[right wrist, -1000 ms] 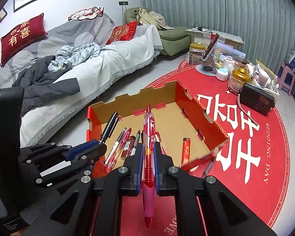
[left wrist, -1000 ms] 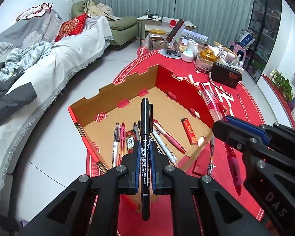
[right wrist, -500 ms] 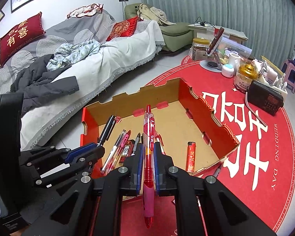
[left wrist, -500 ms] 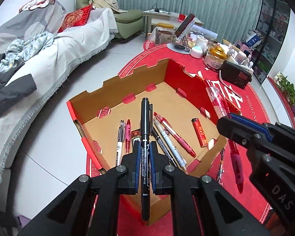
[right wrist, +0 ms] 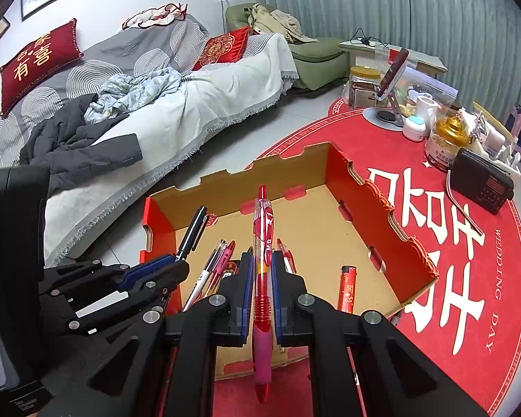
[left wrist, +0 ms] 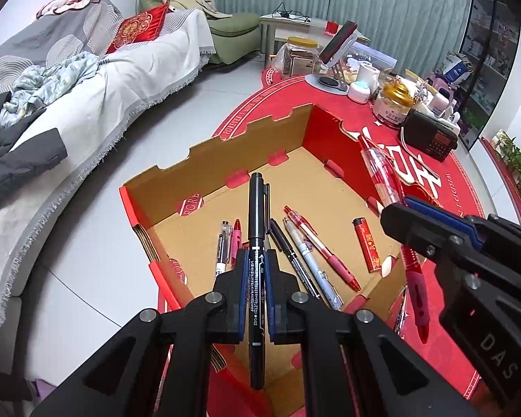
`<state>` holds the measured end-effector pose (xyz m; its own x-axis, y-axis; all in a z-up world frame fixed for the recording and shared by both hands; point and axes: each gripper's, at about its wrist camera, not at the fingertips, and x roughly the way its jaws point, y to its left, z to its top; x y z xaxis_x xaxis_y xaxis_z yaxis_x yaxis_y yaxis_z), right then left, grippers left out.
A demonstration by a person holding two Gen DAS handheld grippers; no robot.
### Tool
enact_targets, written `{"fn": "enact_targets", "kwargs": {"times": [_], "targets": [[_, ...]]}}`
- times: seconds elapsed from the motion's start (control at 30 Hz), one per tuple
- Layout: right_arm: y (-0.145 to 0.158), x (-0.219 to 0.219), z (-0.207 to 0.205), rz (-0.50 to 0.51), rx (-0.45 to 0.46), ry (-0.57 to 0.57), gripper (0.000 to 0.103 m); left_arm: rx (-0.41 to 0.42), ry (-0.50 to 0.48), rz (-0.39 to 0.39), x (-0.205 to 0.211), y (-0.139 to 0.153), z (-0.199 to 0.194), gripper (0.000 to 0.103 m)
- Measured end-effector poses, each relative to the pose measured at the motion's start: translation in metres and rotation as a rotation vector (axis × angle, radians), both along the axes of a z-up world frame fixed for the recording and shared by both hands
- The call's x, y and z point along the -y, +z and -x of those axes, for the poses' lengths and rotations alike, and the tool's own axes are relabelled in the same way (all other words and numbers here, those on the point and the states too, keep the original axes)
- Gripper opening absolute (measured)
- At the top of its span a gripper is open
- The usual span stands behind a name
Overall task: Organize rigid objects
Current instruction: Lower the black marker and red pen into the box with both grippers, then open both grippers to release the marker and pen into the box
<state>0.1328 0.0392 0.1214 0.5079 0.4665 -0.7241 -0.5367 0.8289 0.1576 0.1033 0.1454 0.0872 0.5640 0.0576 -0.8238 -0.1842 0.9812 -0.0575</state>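
Observation:
My left gripper (left wrist: 256, 267) is shut on a black marker (left wrist: 257, 215) that points forward over the open cardboard box (left wrist: 225, 146). My right gripper (right wrist: 262, 267) is shut on a red gel pen (right wrist: 263, 243), also held above the near side of the box (right wrist: 413, 239). The right gripper with its red pen (left wrist: 382, 170) shows at the right of the left wrist view. The left gripper with its marker (right wrist: 192, 229) shows at the left of the right wrist view. Several pens (left wrist: 305, 243) and a red lighter (left wrist: 366, 243) lie on the box floor.
The box stands on a round red tablecloth (right wrist: 469, 312). At the far side are a black radio (right wrist: 482, 184), jars (right wrist: 446, 142), a phone stand (right wrist: 389, 104) and small containers. A sofa with clothes (right wrist: 121, 104) is at the left. A pen lies outside the box's near right corner (left wrist: 401, 309).
Both grippers have moved forward and lower toward the box, each still holding its pen; the box looks nearer and larger in both views.

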Motion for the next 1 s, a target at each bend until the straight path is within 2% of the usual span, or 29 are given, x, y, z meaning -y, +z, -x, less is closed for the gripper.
{"fn": "enact_targets", "kwargs": {"times": [0.9, 0.93, 1.0], "targets": [[-0.021, -0.003, -0.025, 0.022, -0.038, -0.002, 0.011, -0.07, 0.004, 0.0, -0.004, -0.022, -0.027, 0.009], [-0.023, -0.003, -0.026, 0.017, -0.049, 0.0, 0.011, -0.075, 0.003, 0.003, -0.004, -0.023, -0.027, 0.011], [-0.025, -0.003, -0.028, 0.019, -0.058, -0.006, 0.011, -0.085, -0.004, 0.016, -0.003, -0.027, -0.028, 0.03]]}}
